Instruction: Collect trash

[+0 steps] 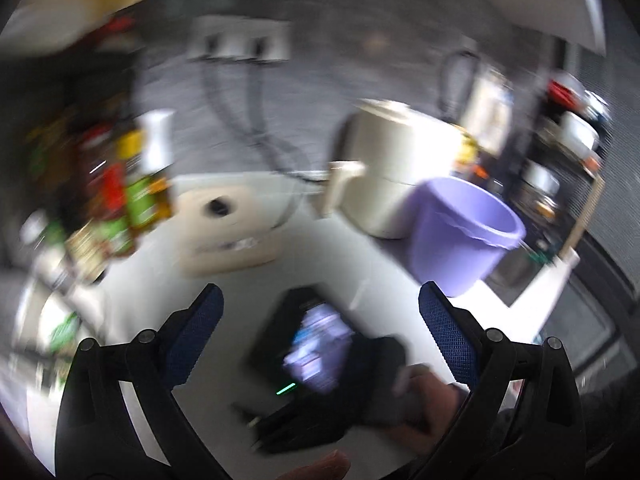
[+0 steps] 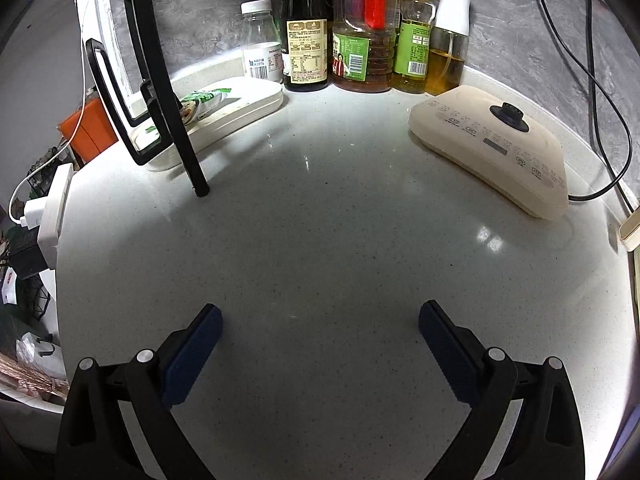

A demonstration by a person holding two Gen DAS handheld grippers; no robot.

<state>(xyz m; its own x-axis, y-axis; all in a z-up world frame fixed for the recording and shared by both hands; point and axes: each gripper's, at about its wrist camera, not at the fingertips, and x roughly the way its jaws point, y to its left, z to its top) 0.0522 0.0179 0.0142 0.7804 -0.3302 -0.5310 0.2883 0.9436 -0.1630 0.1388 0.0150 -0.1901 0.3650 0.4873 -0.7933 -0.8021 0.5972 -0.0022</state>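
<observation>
The likeliest piece of trash in view is the green-and-white wrapper [image 2: 204, 101], lying in the cream tray [image 2: 256, 110] at the far left of the tabletop [image 2: 320, 232] in the right wrist view. It sits up and to the left of the right gripper [image 2: 320, 322], well apart from it, partly behind the black rack leg [image 2: 180, 136] that crosses in front. Its long axis appears to run along the tray, slanting from near-left to far-right, so a reach from this side would meet it roughly end-on and must pass the leg.

The right gripper is spread wide with nothing between its blue pads [image 2: 192, 354], over bare tabletop. Behind the tray stands a row of bottles [image 2: 360, 40]; to the right lies a cream appliance base [image 2: 492, 152].

The left wrist view is heavily blurred. The left gripper [image 1: 320, 306] is also spread and empty, over a dark device with a lit screen [image 1: 316, 348]. A purple bin [image 1: 464, 236] stands ahead to its right, near a cream appliance [image 1: 396, 168]; it looks like the destination. By this reading the right gripper is the nearer one to the wrapper, though the blur leaves that uncertain.
</observation>
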